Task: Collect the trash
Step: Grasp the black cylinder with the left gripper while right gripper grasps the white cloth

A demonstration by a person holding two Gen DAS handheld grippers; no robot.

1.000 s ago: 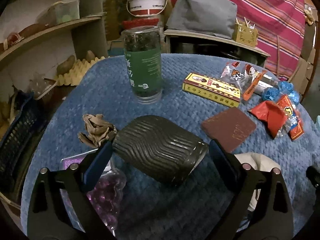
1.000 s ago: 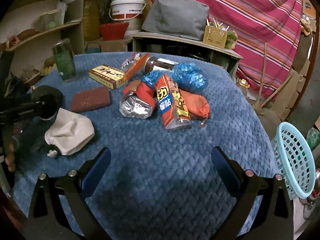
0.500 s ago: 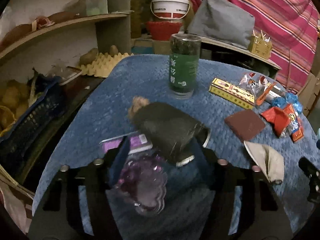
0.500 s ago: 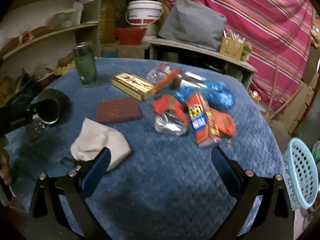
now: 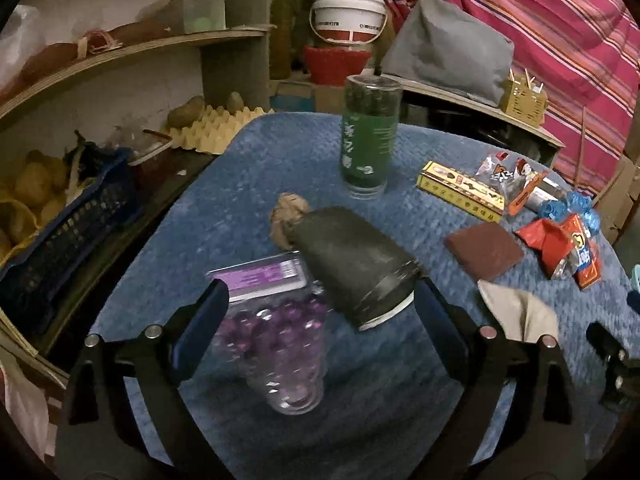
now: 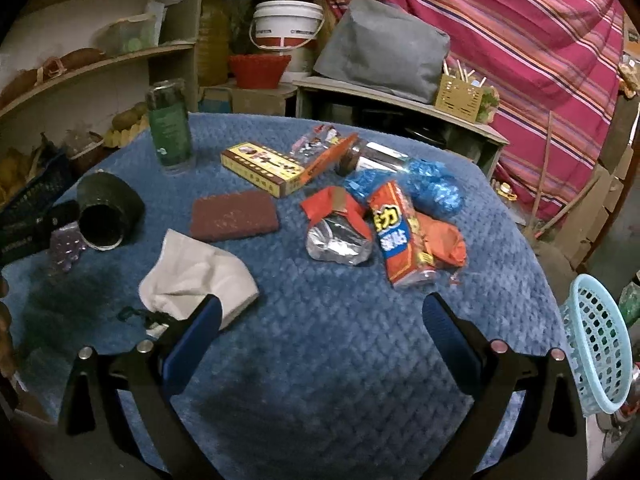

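Note:
A round table with a blue quilted cloth (image 6: 328, 344) holds trash. A pile of wrappers lies on the right: an orange snack packet (image 6: 400, 236), a silver foil wrapper (image 6: 336, 242), blue crumpled plastic (image 6: 432, 188). A crumpled white tissue (image 6: 196, 276) lies just ahead of my right gripper's left finger. A crumpled brown paper (image 5: 286, 216) lies behind a dark ribbed cup (image 5: 356, 260) on its side. My left gripper (image 5: 320, 316) is open, above the cup and a clear pack of purple beads (image 5: 276, 328). My right gripper (image 6: 320, 320) is open and empty.
A light blue basket (image 6: 596, 340) stands beside the table's right edge. A green jar (image 5: 370, 140), a yellow box (image 5: 460, 192) and a brown pad (image 5: 484, 246) are on the table. Shelves and a dark blue crate (image 5: 60, 232) are left.
My left gripper has pulled back and risen from the dark cup, staying open. My right gripper has shifted left; the white tissue now lies close to its left finger.

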